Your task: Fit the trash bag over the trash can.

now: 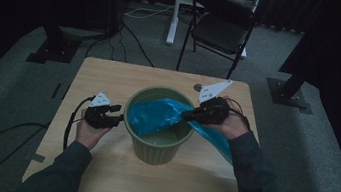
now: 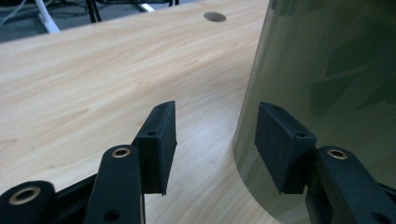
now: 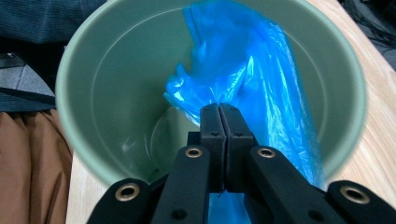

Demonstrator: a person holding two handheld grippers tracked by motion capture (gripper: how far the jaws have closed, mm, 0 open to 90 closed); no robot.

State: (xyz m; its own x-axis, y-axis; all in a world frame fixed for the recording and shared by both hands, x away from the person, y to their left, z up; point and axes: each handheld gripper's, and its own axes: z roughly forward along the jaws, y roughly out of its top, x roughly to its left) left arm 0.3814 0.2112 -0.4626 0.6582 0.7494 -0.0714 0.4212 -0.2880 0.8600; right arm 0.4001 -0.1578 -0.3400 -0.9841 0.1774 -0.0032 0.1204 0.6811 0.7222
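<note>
The blue bag [image 3: 243, 70] hides part of the bin's [image 3: 107, 93] floor.

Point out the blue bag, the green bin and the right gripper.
blue bag [image 3: 233, 56]: right gripper view, crumpled upper part inside the bin.
green bin [image 1: 156, 150]: high view, outer front wall.
right gripper [image 3: 219, 111]: right gripper view, tips of the shut jaws.

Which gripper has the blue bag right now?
The right gripper, jaws shut on the blue bag over the green bin. The left gripper stands open beside the bin's wall, holding nothing.
</note>
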